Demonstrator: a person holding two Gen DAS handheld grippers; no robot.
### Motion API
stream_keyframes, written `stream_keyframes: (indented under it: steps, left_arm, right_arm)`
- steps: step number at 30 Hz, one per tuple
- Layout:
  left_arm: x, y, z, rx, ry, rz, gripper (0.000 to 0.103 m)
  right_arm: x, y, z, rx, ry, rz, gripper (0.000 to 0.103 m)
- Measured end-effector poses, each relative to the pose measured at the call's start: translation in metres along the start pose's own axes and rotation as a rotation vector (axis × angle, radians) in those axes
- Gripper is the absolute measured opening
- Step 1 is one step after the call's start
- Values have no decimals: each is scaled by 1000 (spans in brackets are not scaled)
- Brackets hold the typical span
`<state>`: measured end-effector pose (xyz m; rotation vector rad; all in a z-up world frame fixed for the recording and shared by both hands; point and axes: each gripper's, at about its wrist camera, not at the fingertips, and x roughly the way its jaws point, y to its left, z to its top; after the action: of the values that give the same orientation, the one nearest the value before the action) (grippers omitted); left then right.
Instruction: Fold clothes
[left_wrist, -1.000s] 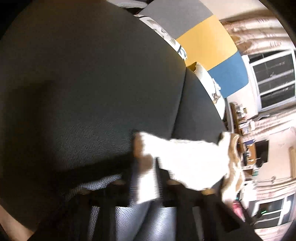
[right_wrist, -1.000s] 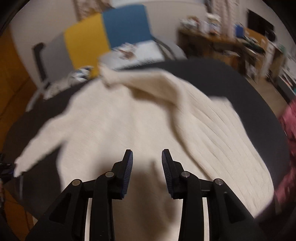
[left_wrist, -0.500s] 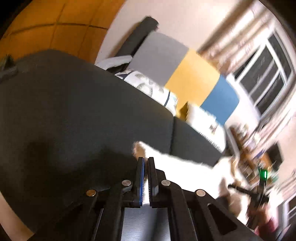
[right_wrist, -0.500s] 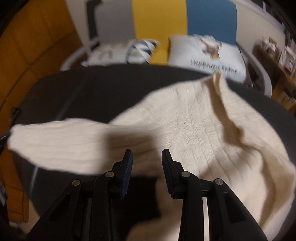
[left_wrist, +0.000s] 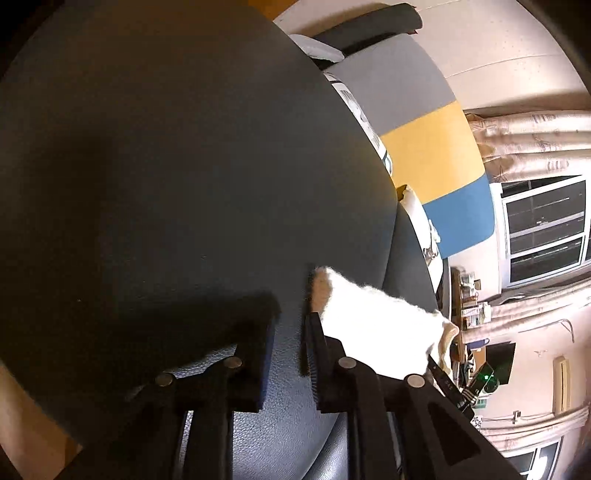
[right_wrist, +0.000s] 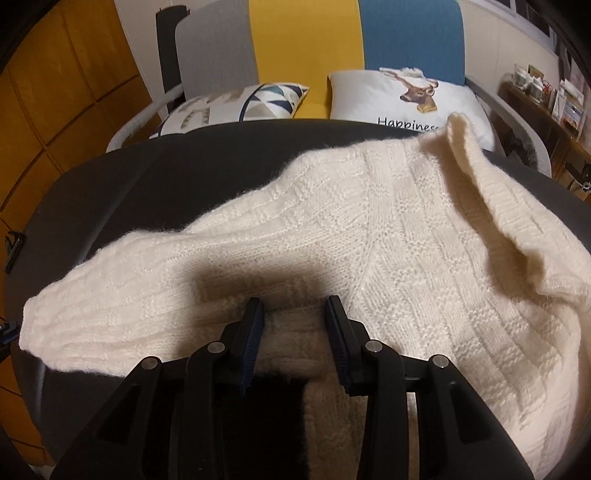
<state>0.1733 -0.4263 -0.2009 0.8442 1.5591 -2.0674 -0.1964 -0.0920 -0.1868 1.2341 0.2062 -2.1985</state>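
A cream knitted sweater (right_wrist: 388, 236) lies spread on a dark round table (right_wrist: 207, 162). One sleeve (right_wrist: 110, 295) stretches out to the left, its cuff near the table's left edge. My right gripper (right_wrist: 295, 325) hovers open just above the sweater's body, with nothing between its fingers. In the left wrist view my left gripper (left_wrist: 290, 343) stands open over bare dark tabletop (left_wrist: 166, 184). The sleeve's cuff end (left_wrist: 369, 325) lies just right of its right finger, outside the jaws.
A sofa with grey, yellow and blue panels (right_wrist: 306, 48) stands behind the table, holding two cushions (right_wrist: 406, 96). Wooden wall panels (right_wrist: 55, 92) are at the left. Shelves with small items (right_wrist: 546, 96) stand at the right. The other gripper's tip (left_wrist: 450, 384) shows by the sleeve.
My left gripper was shut on the sleeve end and has opened, leaving the cuff lying on the table to its right. The sleeve now rests flat, stretched out leftwards.
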Motion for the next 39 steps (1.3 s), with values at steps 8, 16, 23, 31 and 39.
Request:
stream_keyframes:
  steps: [8, 16, 23, 31, 39]
  left_arm:
    - [39, -22, 13, 36, 72, 1, 18]
    - [51, -35, 21, -7, 96, -136, 17]
    - [79, -62, 16, 101, 180, -81, 20]
    - [68, -47, 22, -34, 176, -119, 21]
    - [50, -35, 24, -35, 143, -137, 21]
  right_arm:
    - [-44, 37, 15, -32, 10, 27, 38]
    - [-47, 129, -1, -169, 72, 177, 49]
    - [-20, 144, -21, -134, 99, 188, 64]
    - [-16, 144, -30, -159, 68, 203, 66]
    - [-19, 146, -35, -168, 63, 199, 66]
